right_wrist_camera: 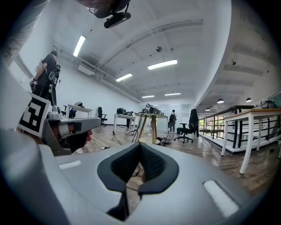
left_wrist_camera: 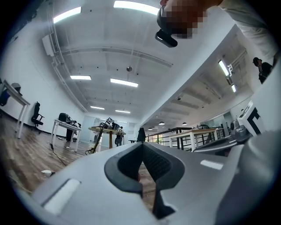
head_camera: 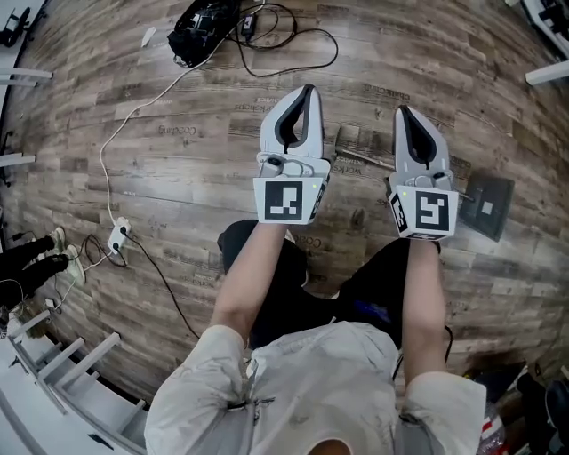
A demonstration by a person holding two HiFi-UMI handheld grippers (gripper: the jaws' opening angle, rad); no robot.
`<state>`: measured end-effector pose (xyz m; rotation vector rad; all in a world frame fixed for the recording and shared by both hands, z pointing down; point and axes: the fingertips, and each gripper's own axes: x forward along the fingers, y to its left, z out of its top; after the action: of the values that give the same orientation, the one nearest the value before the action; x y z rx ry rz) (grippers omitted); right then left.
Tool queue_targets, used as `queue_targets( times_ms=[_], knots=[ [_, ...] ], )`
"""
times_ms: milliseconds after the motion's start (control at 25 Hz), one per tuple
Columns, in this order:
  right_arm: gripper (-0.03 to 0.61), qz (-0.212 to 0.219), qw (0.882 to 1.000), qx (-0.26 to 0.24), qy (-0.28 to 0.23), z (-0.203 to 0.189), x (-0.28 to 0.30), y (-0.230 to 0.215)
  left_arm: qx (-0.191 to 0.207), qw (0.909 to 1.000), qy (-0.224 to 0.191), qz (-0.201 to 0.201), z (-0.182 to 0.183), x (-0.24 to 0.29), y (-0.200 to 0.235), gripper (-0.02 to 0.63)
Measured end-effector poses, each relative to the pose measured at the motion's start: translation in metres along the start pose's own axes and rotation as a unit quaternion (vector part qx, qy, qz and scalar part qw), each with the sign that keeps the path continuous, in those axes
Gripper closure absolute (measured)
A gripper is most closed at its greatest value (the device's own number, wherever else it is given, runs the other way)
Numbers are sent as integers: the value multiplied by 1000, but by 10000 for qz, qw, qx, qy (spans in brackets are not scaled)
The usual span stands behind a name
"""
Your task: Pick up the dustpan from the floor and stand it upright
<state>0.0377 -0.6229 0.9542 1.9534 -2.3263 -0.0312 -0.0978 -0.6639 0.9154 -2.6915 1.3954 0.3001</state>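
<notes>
The dustpan (head_camera: 487, 206) lies flat on the wooden floor at the right of the head view, a dark grey pan with a thin handle (head_camera: 363, 158) running left. My right gripper (head_camera: 402, 111) hovers over the handle and hides its middle; its jaws are shut with nothing between them. My left gripper (head_camera: 308, 89) is held beside it to the left, also shut and empty. In the left gripper view the left gripper (left_wrist_camera: 141, 144) points out across the room, with its tips meeting. The right gripper view shows the right gripper (right_wrist_camera: 140, 144) the same way, with the left gripper's body at its left edge.
A black bag (head_camera: 204, 27) with tangled cables lies on the floor at the top. A white cable runs to a power strip (head_camera: 118, 235) at the left. A white rack (head_camera: 71, 373) stands at the lower left. Tables (right_wrist_camera: 151, 118) and a chair (right_wrist_camera: 192, 127) stand far off.
</notes>
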Motion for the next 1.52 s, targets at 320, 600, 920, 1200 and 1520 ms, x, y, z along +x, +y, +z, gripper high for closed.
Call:
queue_targets(
  times_ms=[320, 600, 920, 1200, 1520],
  knots=[
    [572, -198, 9994, 35, -280, -180, -46, -4, 97, 9994, 91, 324, -175, -78, -44, 595],
    [572, -212, 9993, 49, -309, -289, -55, 5, 55, 9985, 311, 454, -285, -118, -54, 595],
    [572, -24, 9998, 131, -172, -357, -22, 45, -38, 9979, 355, 544, -349, -133, -22, 595],
    [572, 37, 9989, 399, 233, -449, 33, 63, -120, 9971, 395, 640, -423, -131, 15, 595],
    [572, 100, 9919, 686, 1067, -602, 109, 98, -95, 9971, 438, 610, -534, -136, 56, 595]
  ],
)
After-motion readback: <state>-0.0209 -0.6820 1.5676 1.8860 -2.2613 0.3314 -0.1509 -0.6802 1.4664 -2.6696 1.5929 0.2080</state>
